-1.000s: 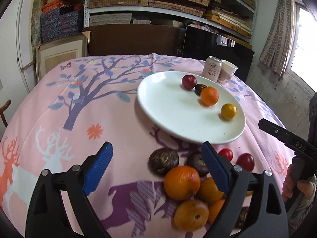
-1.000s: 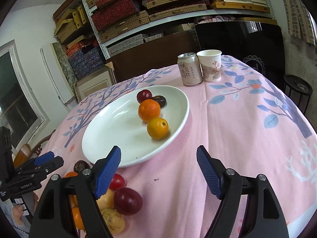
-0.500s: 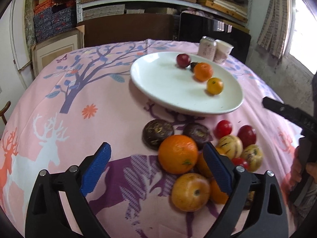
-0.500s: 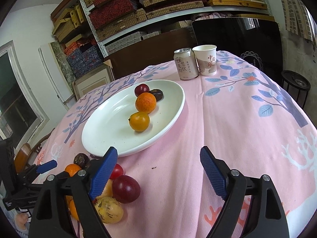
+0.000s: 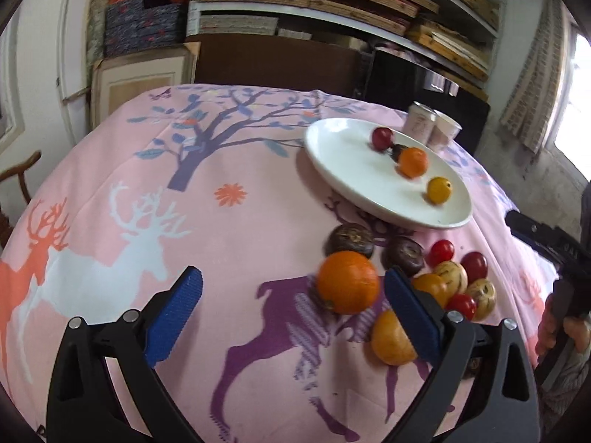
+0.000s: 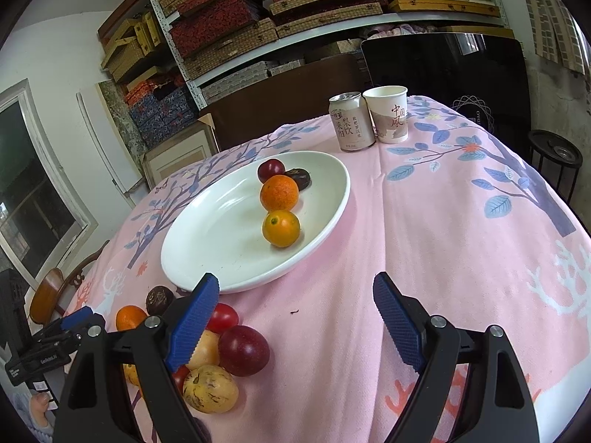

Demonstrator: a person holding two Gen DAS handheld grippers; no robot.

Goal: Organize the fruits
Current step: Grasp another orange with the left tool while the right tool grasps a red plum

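Note:
A white plate (image 5: 354,179) (image 6: 221,243) on the pink tablecloth holds a red plum, a dark fruit, an orange (image 6: 279,192) and a small yellow-orange fruit (image 6: 281,228). A pile of loose fruit lies in front of the plate: a big orange (image 5: 348,286), dark passion fruits (image 5: 350,240), red tomatoes, striped yellow fruits (image 6: 210,388) and a dark red plum (image 6: 243,350). My left gripper (image 5: 293,317) is open and empty, the big orange just inside its right finger. My right gripper (image 6: 295,328) is open and empty over bare cloth, right of the pile.
A drink can (image 6: 350,122) and a paper cup (image 6: 388,113) stand behind the plate at the table's far edge. Shelves with boxes fill the back wall. A wooden chair (image 5: 18,181) stands to the left of the table.
The left gripper has swung left, so the fruit pile and plate now sit further right in its view. The right gripper has pulled back slightly. Both stay open.

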